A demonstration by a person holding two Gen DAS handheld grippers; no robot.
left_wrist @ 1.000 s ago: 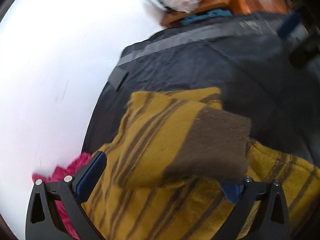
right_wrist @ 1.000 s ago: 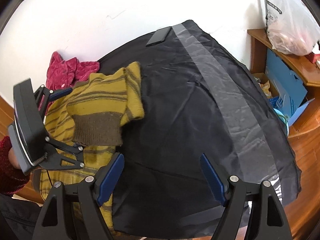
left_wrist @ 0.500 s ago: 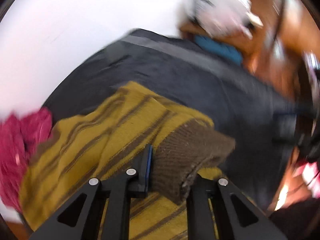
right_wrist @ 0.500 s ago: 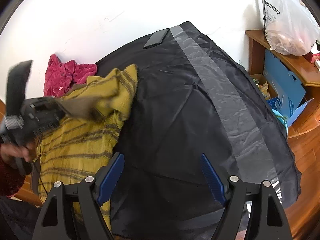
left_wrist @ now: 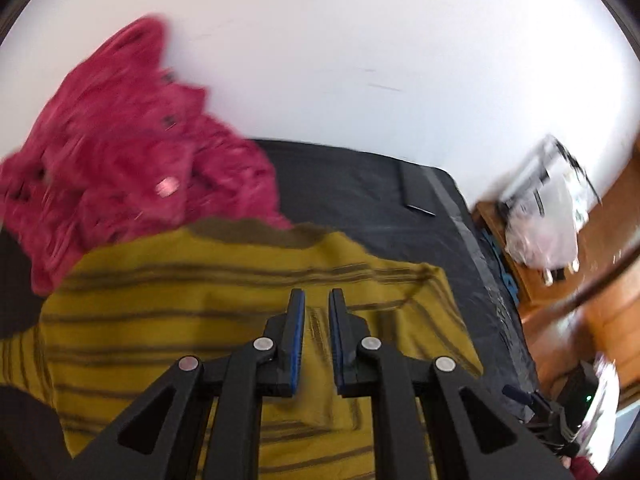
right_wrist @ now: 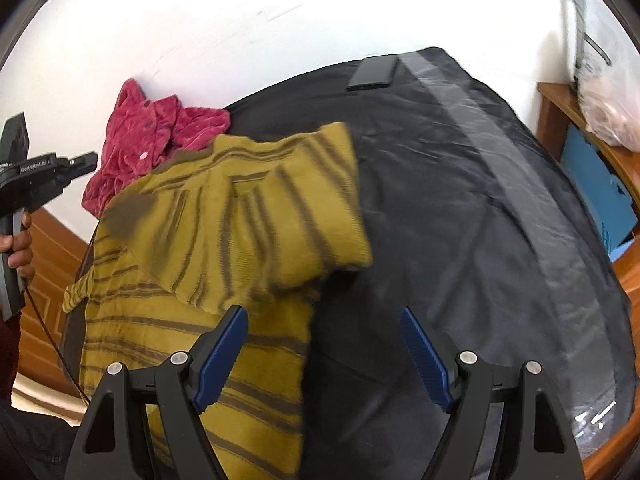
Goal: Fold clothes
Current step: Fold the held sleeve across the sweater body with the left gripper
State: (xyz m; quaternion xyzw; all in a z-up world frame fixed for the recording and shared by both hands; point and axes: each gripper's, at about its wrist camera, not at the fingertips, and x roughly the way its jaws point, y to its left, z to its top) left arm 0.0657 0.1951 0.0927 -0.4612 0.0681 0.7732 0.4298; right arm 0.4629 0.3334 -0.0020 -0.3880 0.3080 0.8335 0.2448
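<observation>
- The left gripper point(left_wrist: 317, 312) hangs above the mustard-yellow knitted sweater with thin brown stripes point(left_wrist: 224, 320). Its blue-padded jaws stand almost together with only a sliver of air between them and no cloth caught there, so it is clenched on nothing.
- In the right wrist view that same left gripper point(right_wrist: 82, 161) sits far out at the left edge, clear of the sweater point(right_wrist: 256, 216), with a hand point(right_wrist: 18, 246) wrapped round its handle. My judgement is that it holds no part of the fold at this moment.
- The right gripper point(right_wrist: 322, 346) is spread wide and holds nothing. Its left pad sits over the sweater's lower right edge, and its right pad is over the bare black cloth covering the table point(right_wrist: 460, 200). I judge it is poised this way to take that near edge.
- The sweater lies directly ahead of and below the right gripper, to its left side. One striped sleeve with a brown cuff is laid back across the body, which suits a fold toward the middle.
- The sleeve is blurred, so whether it has settled I cannot tell.
- A crumpled crimson velvet garment point(right_wrist: 156, 136) lies beyond the sweater against the white wall point(right_wrist: 240, 20), touching its far edge. It is probably parked there awaiting its turn.
- A flat dark phone-like slab point(right_wrist: 374, 70) lies at the cloth's far end, well apart from both grippers.
</observation>
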